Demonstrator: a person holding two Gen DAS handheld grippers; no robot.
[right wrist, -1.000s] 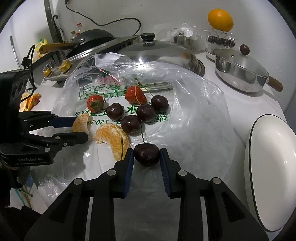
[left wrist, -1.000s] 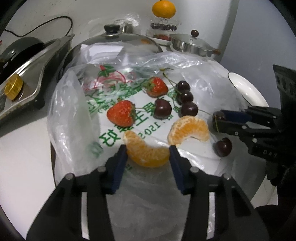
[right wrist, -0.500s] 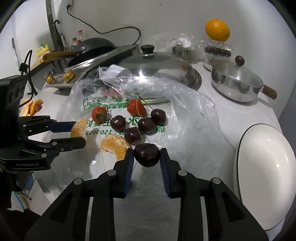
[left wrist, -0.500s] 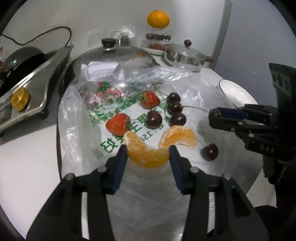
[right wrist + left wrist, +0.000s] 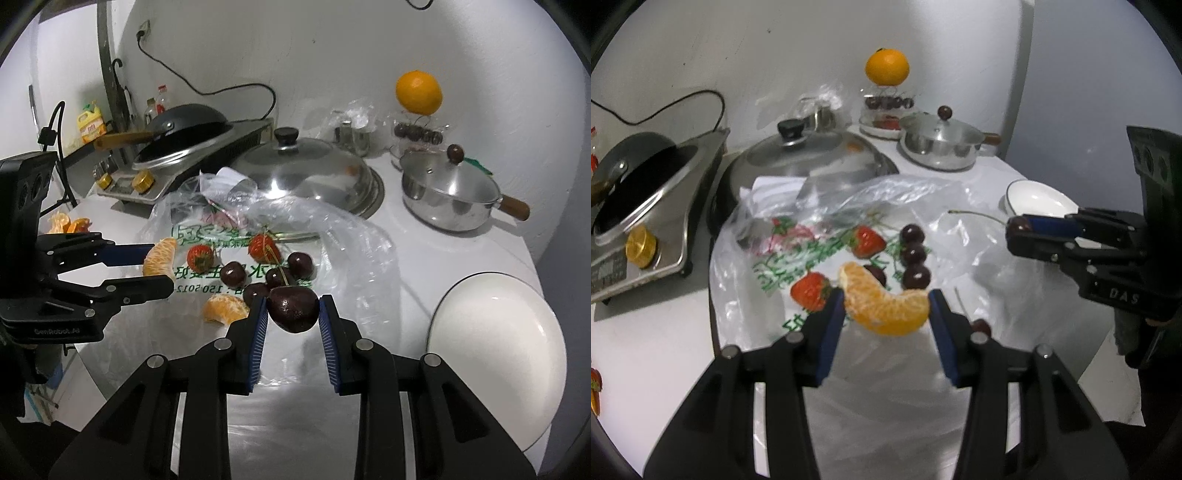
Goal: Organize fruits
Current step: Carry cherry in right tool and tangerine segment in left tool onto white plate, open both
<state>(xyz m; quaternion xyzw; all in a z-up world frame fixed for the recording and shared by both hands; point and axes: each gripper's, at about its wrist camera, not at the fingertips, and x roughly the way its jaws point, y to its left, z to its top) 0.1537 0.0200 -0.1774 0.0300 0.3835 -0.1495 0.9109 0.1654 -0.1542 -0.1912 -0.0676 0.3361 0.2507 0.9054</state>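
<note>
Fruit sorting, both hands loaded: left gripper [image 5: 886,306] clamps a mandarin segment [image 5: 884,308] by its tips, right gripper [image 5: 293,308] pinches a dark cherry [image 5: 293,308] — both clear of the plastic bag [image 5: 351,251], where strawberries [image 5: 200,257], cherries and another segment lie. White plate [image 5: 495,332] — empty, likely the destination.

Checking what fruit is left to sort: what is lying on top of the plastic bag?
On the plastic bag lie two strawberries, four loose cherries and one orange segment. What is under the bag's crumpled far folds is hidden.
</note>
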